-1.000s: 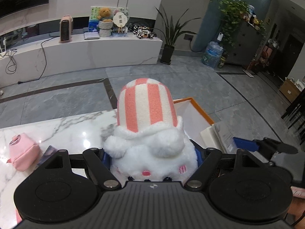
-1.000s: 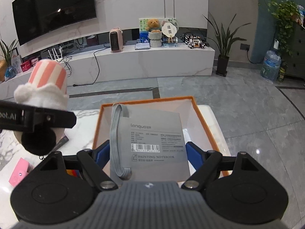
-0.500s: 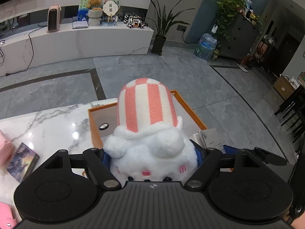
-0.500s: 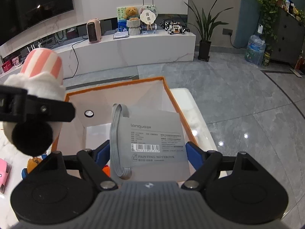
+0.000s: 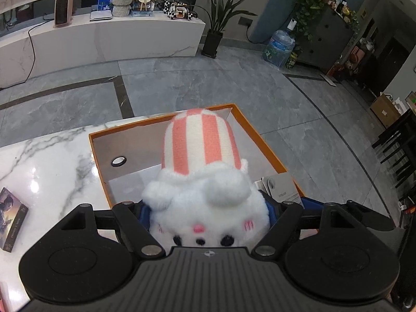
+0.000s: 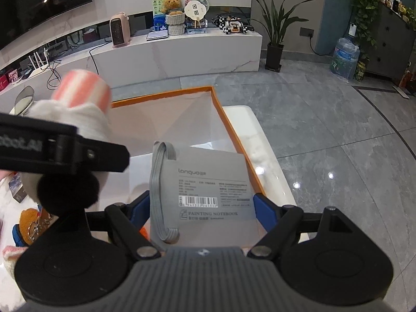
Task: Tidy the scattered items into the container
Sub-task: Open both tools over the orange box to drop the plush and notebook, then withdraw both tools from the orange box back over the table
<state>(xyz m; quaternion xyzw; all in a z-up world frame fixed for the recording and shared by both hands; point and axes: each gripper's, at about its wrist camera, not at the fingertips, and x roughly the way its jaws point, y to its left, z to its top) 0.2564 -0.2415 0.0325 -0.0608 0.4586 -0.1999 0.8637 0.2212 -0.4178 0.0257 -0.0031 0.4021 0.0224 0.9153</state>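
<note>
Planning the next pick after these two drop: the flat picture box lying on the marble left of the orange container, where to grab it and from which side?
Take the picture box across its narrow width, on the two long edges, coming from above. It lies flat on the marble table, so no side face gives purchase; only those edges do. Left tool sits nearer, but holds the plush.

- The soft toy (image 5: 205, 202) was seen to be made of fluffy white plush, with a knitted-looking pink and white striped top.
- The notebook (image 6: 205, 182) was covered in matt grey card, with a woven elastic band (image 6: 158, 192) round it.
- The box (image 5: 262, 143) looked like smooth card, orange at the rim and pale and matt inside.
- The table (image 5: 52, 161) was of glossy white veined marble.
- The left gripper (image 5: 208, 208) and right gripper (image 6: 202, 208) were made of matt black plastic, ribbed in part.
</note>
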